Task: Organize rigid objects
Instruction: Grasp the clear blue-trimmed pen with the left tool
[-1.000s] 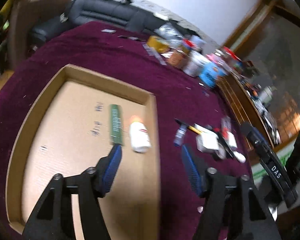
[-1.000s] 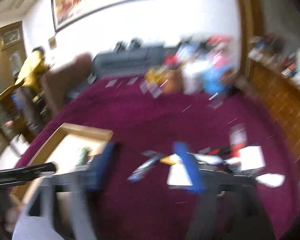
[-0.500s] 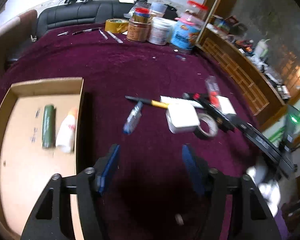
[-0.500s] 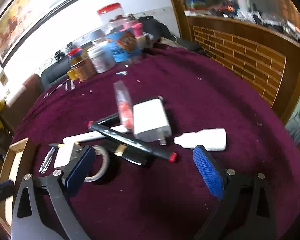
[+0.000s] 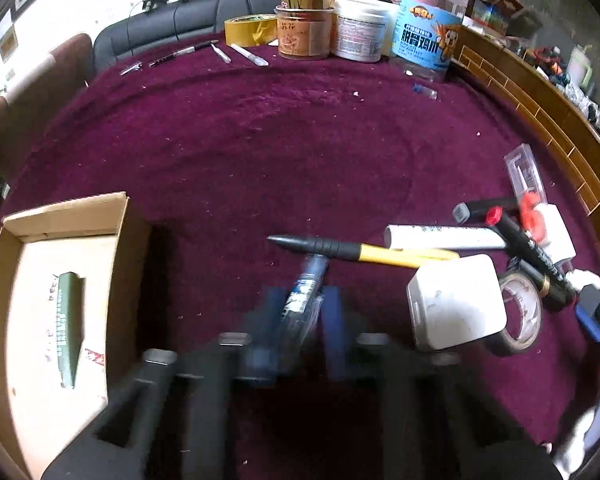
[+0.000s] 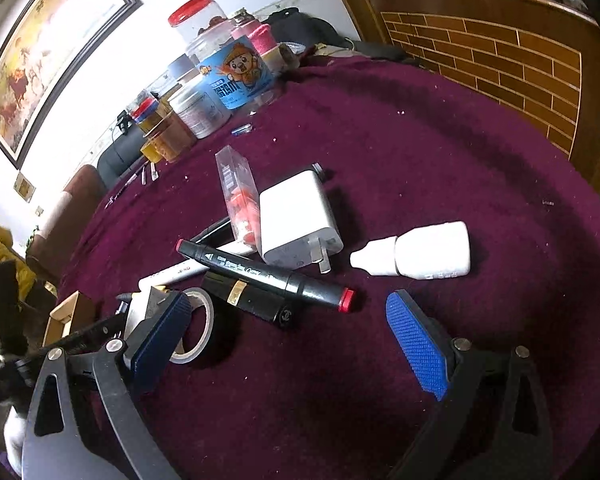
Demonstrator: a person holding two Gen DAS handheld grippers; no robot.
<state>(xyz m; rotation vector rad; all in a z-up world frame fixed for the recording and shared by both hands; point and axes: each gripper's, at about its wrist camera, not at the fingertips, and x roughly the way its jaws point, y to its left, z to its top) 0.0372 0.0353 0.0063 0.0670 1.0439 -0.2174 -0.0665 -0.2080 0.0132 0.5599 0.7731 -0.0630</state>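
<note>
A blue pen (image 5: 305, 289) is being clamped between the blurred pads of the left gripper (image 5: 303, 312), lying on the purple cloth (image 5: 260, 140) just right of the cardboard box (image 5: 66, 216). The right gripper (image 6: 296, 340) is being held released — nothing between its pads — near the black marker (image 6: 260, 274) and white bottle (image 6: 424, 256).

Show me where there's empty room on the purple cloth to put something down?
The widest bare stretch of purple cloth lies between the far row of jars and the yellow-and-black pen. More lies right of the white dropper bottle. It's crowded around the white charger, black marker and tape roll.
</note>
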